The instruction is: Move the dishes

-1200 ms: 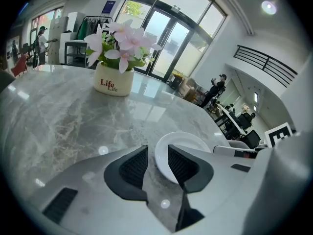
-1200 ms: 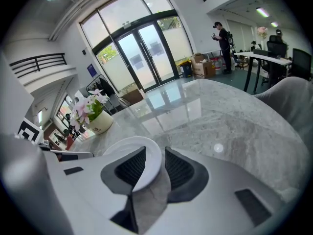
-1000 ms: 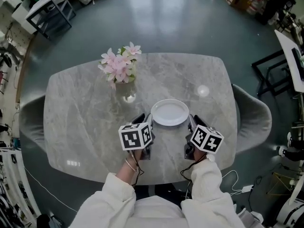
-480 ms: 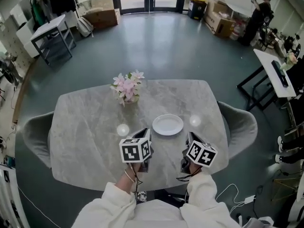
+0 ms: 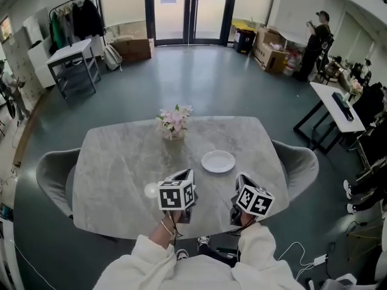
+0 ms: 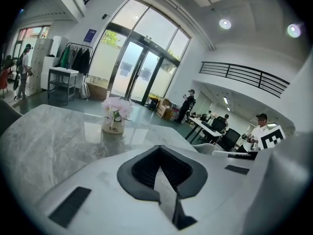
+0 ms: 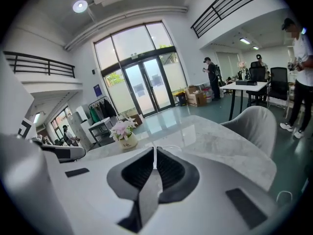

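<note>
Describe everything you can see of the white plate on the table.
The plate is round, plain white and smooth, ceramic by its look, with a shallow raised rim and nothing on it. It lies flat on the grey marbled table, right of centre in the head view, apart from the flower pot. Only the table touches it.

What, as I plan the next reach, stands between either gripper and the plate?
Nothing visible. The plate lies on bare table just ahead of the left gripper and right gripper, whose empty jaws have just been closing. The flower pot stands beyond it, off both paths.
</note>
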`<state>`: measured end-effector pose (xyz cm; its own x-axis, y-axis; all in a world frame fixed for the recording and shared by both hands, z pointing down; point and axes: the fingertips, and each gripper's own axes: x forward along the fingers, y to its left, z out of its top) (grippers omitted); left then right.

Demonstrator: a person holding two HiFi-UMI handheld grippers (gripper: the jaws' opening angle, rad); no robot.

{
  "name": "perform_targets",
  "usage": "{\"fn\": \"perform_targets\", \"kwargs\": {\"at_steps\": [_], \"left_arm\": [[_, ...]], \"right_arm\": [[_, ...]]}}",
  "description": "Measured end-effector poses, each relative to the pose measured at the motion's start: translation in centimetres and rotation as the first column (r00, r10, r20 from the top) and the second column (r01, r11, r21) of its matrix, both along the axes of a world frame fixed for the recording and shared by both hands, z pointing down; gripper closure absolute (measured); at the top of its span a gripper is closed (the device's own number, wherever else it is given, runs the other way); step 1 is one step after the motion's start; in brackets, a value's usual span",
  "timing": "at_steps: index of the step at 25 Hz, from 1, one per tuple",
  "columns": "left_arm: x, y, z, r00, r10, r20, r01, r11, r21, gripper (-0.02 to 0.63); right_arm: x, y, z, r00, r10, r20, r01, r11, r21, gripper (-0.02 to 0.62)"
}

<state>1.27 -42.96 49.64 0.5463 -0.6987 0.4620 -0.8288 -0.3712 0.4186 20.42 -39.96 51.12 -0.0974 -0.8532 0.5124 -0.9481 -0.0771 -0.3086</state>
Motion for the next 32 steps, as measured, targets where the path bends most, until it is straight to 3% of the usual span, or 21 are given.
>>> {"fn": "perform_targets", "kwargs": {"at_steps": [13,20,32], "left_arm": [[-1.4,6.0,-1.8,0.999,0.052,-0.018,-0.051,0.998,0.046,0.598],[-1.1,8.0,-0.3,0.998,0.064,-0.026,-0.063,0.998,0.017,0.598],[-0.4,9.3,-0.8,1.000,-0.010,0.017,0.010,1.000,0.023,0.598]], "right_arm": [[-1.3,7.4,-2.1,0.998,0.060,-0.035,-0.059,0.998,0.032,0.525],[-1.9,9.3,-2.3,0.998,0.050,-0.045,-0.049,0.998,0.027,0.525],[-0.1,10.3,-2.8,1.000,0.008,-0.004,-0.008,0.998,0.058,0.525]]}}
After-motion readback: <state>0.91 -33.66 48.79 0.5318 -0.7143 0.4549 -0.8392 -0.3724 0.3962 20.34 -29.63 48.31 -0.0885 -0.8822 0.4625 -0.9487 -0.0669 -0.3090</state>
